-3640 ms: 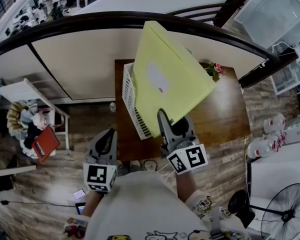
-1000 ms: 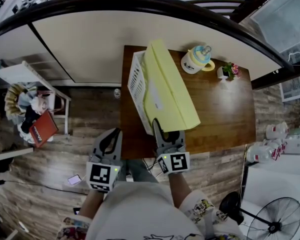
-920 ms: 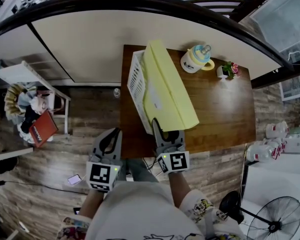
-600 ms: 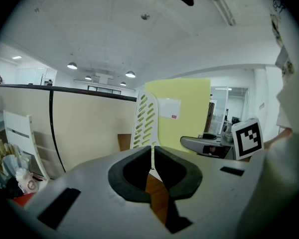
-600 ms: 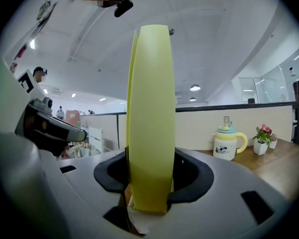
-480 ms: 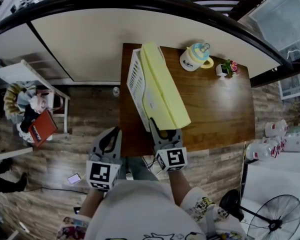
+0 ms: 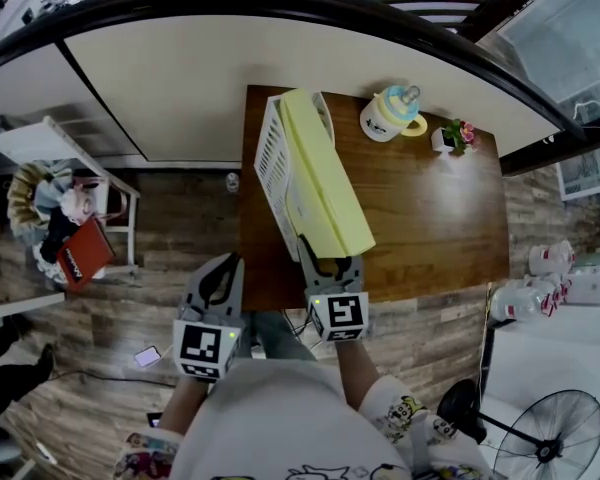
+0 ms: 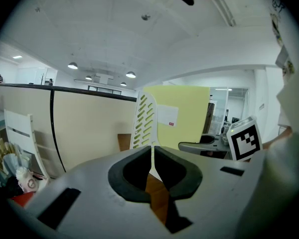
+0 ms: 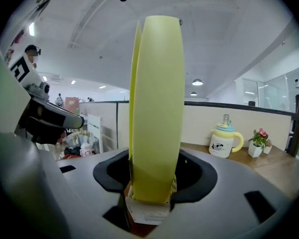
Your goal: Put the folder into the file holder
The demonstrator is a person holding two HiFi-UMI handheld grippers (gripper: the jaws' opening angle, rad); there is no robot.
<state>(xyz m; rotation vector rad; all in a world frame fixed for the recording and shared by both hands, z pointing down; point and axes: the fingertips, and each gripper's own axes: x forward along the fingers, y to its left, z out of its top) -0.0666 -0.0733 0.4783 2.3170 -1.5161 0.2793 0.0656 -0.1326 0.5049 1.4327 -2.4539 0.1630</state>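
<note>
while upright in file holder, thick pale-yellow folder pinched in just-opening right gripper; left gripper closed

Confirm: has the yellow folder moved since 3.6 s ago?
Yes. Against the table, the yellow folder has dropped and swung left, from tilted high over the tabletop into the white file holder.

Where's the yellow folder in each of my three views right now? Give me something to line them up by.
Head view: yellow folder at centre, right of the file holder slotted wall.
Left gripper view: folder right of centre.
Right gripper view: folder dead centre, edge-on.
Shared landmark: wooden table.
</note>
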